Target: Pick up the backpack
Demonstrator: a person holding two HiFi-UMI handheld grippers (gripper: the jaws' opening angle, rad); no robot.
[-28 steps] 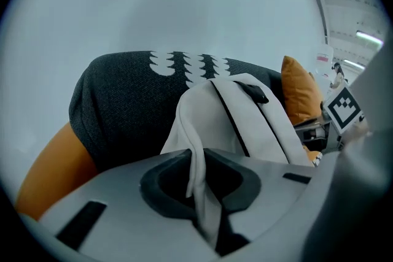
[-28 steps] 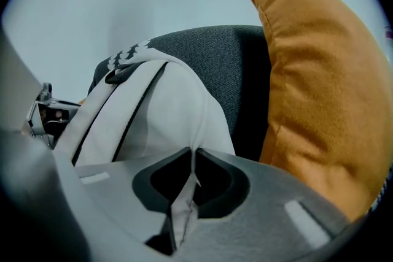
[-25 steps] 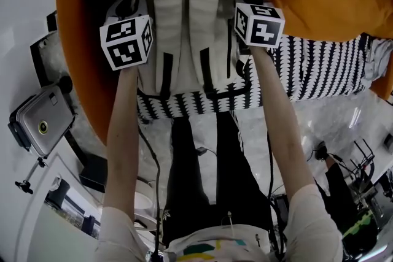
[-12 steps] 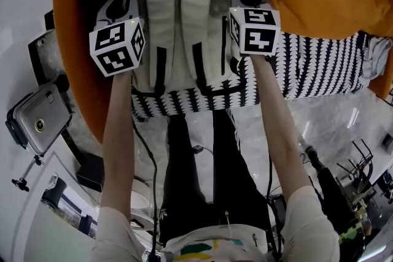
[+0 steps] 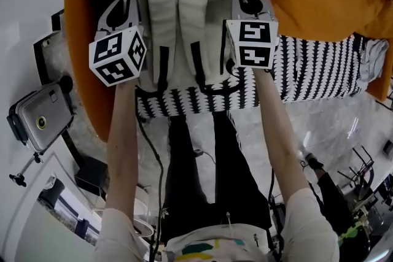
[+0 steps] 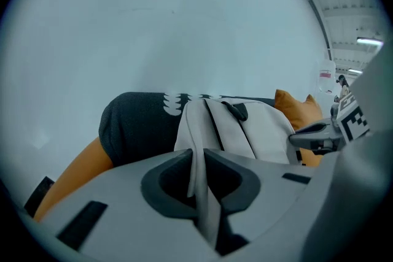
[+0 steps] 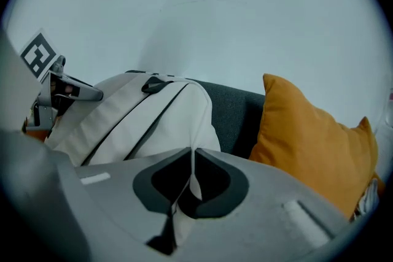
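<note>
Left jaws: the left gripper [image 6: 196, 153] has its jaws almost pressed together, pinching a thin fold of pale fabric at the backpack's left edge.
Right jaws: the right gripper [image 7: 191, 155] grips the same way, nipping a narrow fold at the right edge.
Backpack: the backpack [image 5: 181, 15] is cream with black straps [image 5: 164, 64]. It hangs between the two grippers over the near edge of the patterned cover [image 5: 307, 64]. I cannot tell whether its bottom is clear of the cover.
Around it: an orange cushion [image 7: 307, 138] sits just to the right, and a dark cushion [image 6: 132, 123] lies far and to the left.
Risk: each hold is only a thin pinch of loose cloth, so the bag's weight could pull a fold out of the jaws. If one side rises faster than the other, the load would tip onto a single grip. The dangling straps could catch on the cover's edge.
Writing: no brand or label can be read on the bag. The only print is the square black-and-white patterns on the marker cubes [image 5: 118, 56].
</note>
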